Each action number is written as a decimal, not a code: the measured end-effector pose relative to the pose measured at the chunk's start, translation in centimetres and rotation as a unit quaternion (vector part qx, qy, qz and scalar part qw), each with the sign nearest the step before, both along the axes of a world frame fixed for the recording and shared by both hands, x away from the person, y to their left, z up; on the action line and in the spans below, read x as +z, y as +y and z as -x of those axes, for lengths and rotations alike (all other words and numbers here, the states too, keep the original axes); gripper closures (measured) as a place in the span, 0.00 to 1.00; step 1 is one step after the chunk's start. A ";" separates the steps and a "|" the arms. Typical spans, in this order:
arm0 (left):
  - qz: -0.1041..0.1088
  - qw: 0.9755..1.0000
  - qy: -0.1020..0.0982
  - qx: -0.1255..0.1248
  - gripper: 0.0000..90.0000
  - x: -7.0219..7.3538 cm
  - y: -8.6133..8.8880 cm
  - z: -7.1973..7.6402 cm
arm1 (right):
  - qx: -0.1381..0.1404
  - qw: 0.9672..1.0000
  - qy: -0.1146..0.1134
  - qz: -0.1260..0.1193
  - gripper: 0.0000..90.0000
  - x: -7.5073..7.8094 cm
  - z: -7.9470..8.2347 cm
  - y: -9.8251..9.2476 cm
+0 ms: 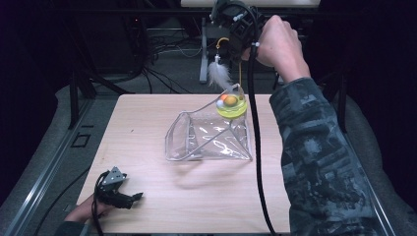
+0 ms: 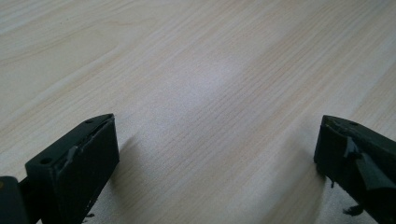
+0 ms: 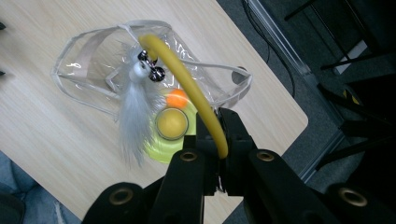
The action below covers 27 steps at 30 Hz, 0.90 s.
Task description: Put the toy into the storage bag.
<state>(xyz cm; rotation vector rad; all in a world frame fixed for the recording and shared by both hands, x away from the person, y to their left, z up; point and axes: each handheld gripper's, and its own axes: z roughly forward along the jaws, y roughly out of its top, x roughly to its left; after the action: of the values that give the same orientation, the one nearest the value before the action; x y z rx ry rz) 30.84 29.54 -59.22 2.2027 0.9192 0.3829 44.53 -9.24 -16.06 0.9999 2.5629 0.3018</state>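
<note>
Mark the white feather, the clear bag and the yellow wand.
white feather (image 3: 133, 119), right gripper view, mid plume.
clear bag (image 1: 209, 140), high view, front panel.
yellow wand (image 3: 187, 79), right gripper view, curved shaft above the jaws.

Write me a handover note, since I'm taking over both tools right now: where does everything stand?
Right tool: shut on the yellow wand, raised above the table's far edge; its white feather dangles over the clear pouch.
Left tool: open, holding nothing, low over the wooden table at its near left corner.
Yellow-green base with orange balls sits at the pouch's far right corner.
Done: wand lifted.
Left: probably getting the toy into the pouch; I can't tell whether the base is already inside.
</note>
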 end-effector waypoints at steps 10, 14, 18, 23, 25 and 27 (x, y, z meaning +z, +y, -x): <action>0.000 1.000 0.000 0.000 0.00 0.0 0.0 0.0 | 0.012 1.000 0.009 -0.006 0.97 -1.1 -0.8 1.8; 0.000 1.000 0.000 0.000 0.00 0.0 0.0 0.0 | 0.015 1.000 0.013 -0.007 0.97 -1.8 -1.1 2.5; 0.000 1.000 0.000 0.000 0.00 0.0 0.0 0.0 | 0.017 1.000 0.017 -0.006 0.97 -2.6 -1.3 3.1; 0.000 1.000 0.000 0.000 0.00 0.0 0.0 0.0 | 0.023 0.999 0.027 0.001 0.97 -3.7 -1.8 3.7; 0.000 1.000 0.000 0.000 0.00 0.0 0.0 0.0 | 0.023 0.999 0.030 0.004 0.97 -4.2 -2.0 3.9; 0.000 1.000 0.000 0.000 0.00 0.0 0.0 0.0 | 0.025 0.999 0.034 0.005 0.97 -4.8 -2.1 4.2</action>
<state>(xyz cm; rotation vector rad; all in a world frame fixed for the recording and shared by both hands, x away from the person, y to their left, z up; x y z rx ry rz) 30.84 29.54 -59.21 2.2036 0.9185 0.3825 46.67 -5.06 -20.83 0.9586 2.6524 0.2720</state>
